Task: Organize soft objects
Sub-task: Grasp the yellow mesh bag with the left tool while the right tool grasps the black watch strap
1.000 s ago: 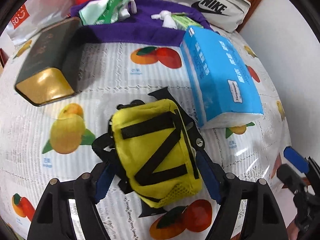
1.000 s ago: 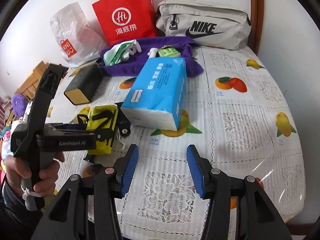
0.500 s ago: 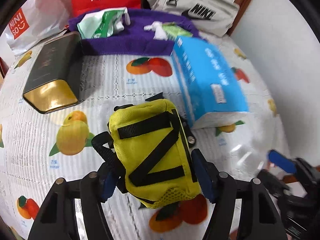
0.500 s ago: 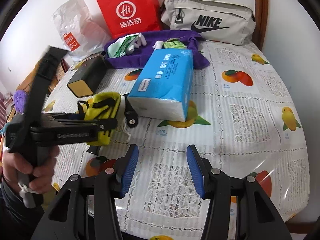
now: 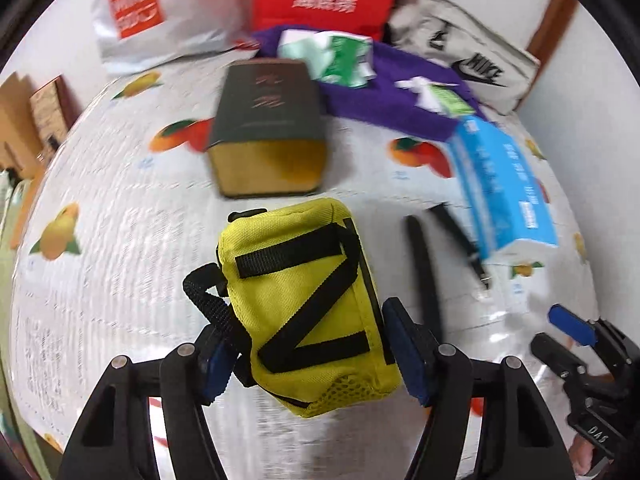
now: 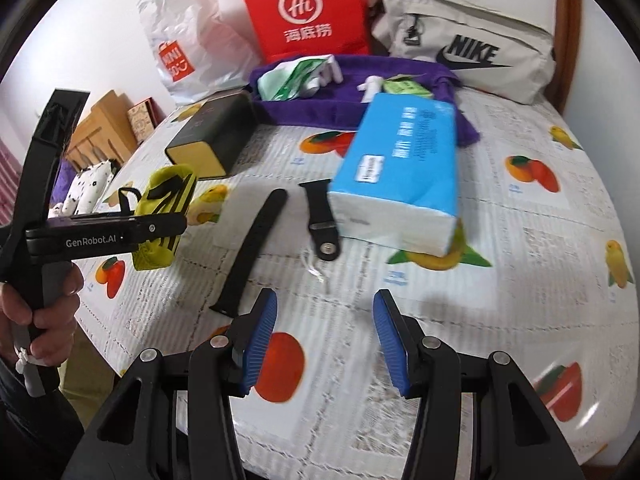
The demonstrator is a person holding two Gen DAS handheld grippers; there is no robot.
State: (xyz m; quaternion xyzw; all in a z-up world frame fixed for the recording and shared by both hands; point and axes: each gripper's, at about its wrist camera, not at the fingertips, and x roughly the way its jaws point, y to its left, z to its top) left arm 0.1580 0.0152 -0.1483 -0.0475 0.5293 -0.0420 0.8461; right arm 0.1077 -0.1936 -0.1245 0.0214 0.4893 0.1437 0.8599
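Currently, the yellow pouch [image 5: 308, 304] is clamped between the fingers of the left gripper [image 5: 310, 354], the blue pads being pressed against its two sides, and it is held clear of the table [image 6: 500, 248]; in the right wrist view it is seen raised near the table's left edge, with a person's hand [image 6: 36, 320] wrapped around that gripper's handle. The right gripper [image 6: 324, 338] is held over the near part of the table with its fingers apart and nothing between them. Two black strap pieces [image 6: 256, 244] are seen lying flat near the middle of the table, the shorter one reaching the blue tissue pack [image 6: 404, 168], though whether they touch cannot be told. A dark tin with a gold end [image 5: 268, 132] is seen beyond the pouch, toward the far left of the table. Behind it a purple cloth [image 6: 320, 110] is spread along the far edge, with a green-and-white packet [image 6: 292, 76] and a small white bottle [image 6: 370, 88] lying on it. Against the wall at the far edge, a white plastic bag [image 6: 188, 52], a red paper bag [image 6: 308, 12] and a grey Nike bag [image 6: 468, 44] are seen side by side.
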